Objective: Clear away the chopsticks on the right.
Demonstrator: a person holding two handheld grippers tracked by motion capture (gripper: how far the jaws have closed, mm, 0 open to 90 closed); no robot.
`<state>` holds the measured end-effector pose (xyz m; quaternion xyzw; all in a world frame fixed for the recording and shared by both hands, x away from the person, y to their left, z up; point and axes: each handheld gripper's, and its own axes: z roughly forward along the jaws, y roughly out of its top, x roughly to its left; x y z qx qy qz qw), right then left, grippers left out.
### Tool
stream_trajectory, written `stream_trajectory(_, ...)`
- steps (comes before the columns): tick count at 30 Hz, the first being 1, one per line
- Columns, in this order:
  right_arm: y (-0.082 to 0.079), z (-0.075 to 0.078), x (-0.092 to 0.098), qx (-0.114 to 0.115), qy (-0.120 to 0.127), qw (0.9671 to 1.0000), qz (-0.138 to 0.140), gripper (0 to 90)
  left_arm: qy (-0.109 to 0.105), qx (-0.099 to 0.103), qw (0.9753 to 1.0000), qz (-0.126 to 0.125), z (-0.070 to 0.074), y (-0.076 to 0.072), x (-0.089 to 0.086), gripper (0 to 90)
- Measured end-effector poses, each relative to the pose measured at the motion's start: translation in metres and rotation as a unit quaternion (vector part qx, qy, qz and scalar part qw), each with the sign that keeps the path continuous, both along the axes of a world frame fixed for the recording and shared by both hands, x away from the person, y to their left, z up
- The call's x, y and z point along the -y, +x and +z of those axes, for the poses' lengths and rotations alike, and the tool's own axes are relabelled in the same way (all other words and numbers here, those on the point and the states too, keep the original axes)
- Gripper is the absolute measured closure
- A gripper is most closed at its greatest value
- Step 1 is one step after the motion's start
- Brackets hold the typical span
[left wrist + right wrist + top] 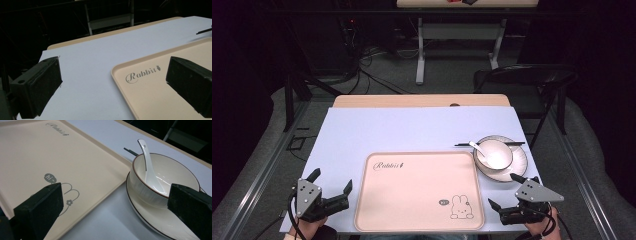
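**Two open grippers flank a "Rabbit" tray; bowl, spoon and chopsticks wait at the right**

A beige tray (419, 192) lies at the near middle of a table covered by a pale sheet (377, 130). Script near its far left corner reads "Rabbit" (143, 73) with a small carrot mark after it, clearest in the left gripper view. At its near right corner a line-drawn rabbit (460, 207) sits beside a dark speech bubble that reads "hi" (50, 178), legible in the right gripper view.

The left gripper (332, 187) is held at the near left corner of the table, just left of the tray, pointing right and away. Its jaws stand wide apart with nothing between them; in its own view one jaw is over the sheet, the other over the tray.

The right gripper (506, 191) is held at the near right corner, pointing left and away, jaws likewise spread wide and empty. Its view looks across the tray's corner toward a white bowl (172, 177) with a dark rim line, standing on a matching plate (150, 220) just right of the tray. A white ceramic spoon (149, 167) rests in the bowl, handle leaning on the far rim.

The high view shows black chopsticks (517, 143) laid across the plate's far edge behind the bowl.
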<state>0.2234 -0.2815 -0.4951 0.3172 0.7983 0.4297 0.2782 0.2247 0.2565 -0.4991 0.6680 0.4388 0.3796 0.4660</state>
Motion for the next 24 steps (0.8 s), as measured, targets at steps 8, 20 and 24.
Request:
stream_trajectory(8,0.007,0.002,0.0,-0.03,-0.031,0.9989,0.018,0.0,0.001,0.0,1.0,-0.001,0.0,0.001,0.001,0.0)
stream_trajectory(20,0.031,0.017,0.015,-0.065,-0.104,0.9919,0.032,2.0,-0.003,0.0,1.0,0.002,0.0,0.001,0.0,0.0)
stream_trajectory(24,0.043,0.023,0.024,-0.092,-0.125,0.9866,0.05,2.0,-0.002,0.0,1.0,0.002,0.0,0.001,0.0,0.0)
